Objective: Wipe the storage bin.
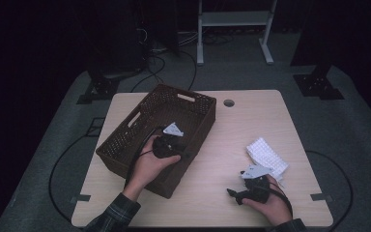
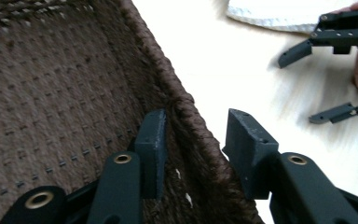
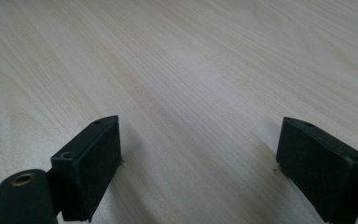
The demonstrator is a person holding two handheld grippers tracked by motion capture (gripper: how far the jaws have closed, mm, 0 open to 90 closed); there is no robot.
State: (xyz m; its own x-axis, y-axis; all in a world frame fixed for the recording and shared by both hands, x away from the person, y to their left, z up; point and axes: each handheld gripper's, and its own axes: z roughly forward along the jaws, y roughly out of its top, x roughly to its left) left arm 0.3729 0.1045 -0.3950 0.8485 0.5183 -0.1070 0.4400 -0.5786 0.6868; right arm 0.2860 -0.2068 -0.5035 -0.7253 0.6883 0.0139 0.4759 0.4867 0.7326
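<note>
- Brown woven wicker basket (image 1: pixel 174 126) wall sits between left gripper (image 2: pixel 191 144) fingers, partly closed, not clamped yet.
- Right gripper (image 3: pixel 198 154) fingers wide open, holding nothing, over pale wooden bench (image 1: pixel 236 145).
- Next, probably: squeeze the wall, then drag.

Basket (image 1: pixel 125 145): dark brown woven, w/ perforated grid pattern on walls; inside wall in left gripper view shows rows of small dots, rim braided brown. Table (image 1: pixel 232 140): light beige wood grain, pale streaks. Cloth (image 1: pixel 266 155): white, waffle/grid texture. Left gripper (image 2: pixel 193 144): black jaws, brass-coloured rivets, light grey plate on top. Right gripper (image 3: pixel 198 163): black jaws, same brass rivet, light grey plate. Sleeve (image 1: pixel 118 210): dark plaid, green-grey. Floor mat (image 1: pixel 67 106): grey. Cables black.
</note>
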